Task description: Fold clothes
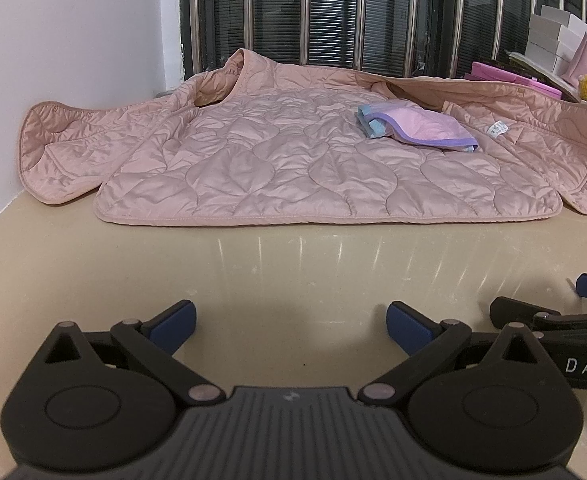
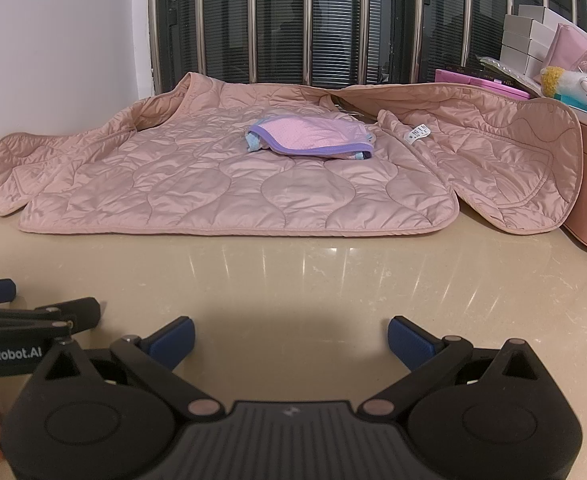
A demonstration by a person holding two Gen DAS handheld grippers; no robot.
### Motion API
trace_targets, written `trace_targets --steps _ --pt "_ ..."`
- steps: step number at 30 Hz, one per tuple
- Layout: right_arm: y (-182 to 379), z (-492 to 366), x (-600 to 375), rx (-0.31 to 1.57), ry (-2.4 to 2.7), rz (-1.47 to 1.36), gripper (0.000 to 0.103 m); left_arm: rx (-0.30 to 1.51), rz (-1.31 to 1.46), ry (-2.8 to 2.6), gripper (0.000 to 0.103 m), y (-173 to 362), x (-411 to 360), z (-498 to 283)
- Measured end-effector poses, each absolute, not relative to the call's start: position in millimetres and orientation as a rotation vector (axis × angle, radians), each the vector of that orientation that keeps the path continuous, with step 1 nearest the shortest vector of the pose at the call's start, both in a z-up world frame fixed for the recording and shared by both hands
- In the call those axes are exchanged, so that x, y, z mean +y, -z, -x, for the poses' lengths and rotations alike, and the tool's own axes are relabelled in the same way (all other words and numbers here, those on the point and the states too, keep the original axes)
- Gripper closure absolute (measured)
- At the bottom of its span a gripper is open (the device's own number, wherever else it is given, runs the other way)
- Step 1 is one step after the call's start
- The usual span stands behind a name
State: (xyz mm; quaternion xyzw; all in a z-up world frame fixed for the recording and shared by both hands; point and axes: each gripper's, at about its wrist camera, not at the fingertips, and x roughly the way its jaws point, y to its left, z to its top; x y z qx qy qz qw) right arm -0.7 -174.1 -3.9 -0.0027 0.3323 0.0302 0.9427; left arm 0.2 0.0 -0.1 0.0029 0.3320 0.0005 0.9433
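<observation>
Pink quilted jacket [image 1: 325, 168] lies spread open on a beige countertop [image 1: 293, 264], well ahead of both grippers, with a small folded lilac garment [image 1: 417, 128] resting on it. Left gripper [image 1: 291, 324] and right gripper [image 2: 291, 336] hover side by side over bare counter, jaws wide apart, holding nothing.
</observation>
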Motion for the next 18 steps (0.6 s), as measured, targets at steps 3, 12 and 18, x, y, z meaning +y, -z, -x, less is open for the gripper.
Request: trace_targets --steps 3,12,18 --pt "4.0 0.7 -174.1 0.678 -0.062 0.005 0.000 0.677 -0.008 -0.002 0.001 0.6 0.2 -0.9" --pt "4.1 0.8 -174.1 0.677 -0.061 0.006 0.000 0.676 -0.008 -0.002 0.000 0.3 1.2 -1.4" --pt "3.0 -0.3 -174.4 0.676 -0.057 0.003 0.000 0.676 -0.008 -0.002 0.000 0.2 0.2 -0.8"
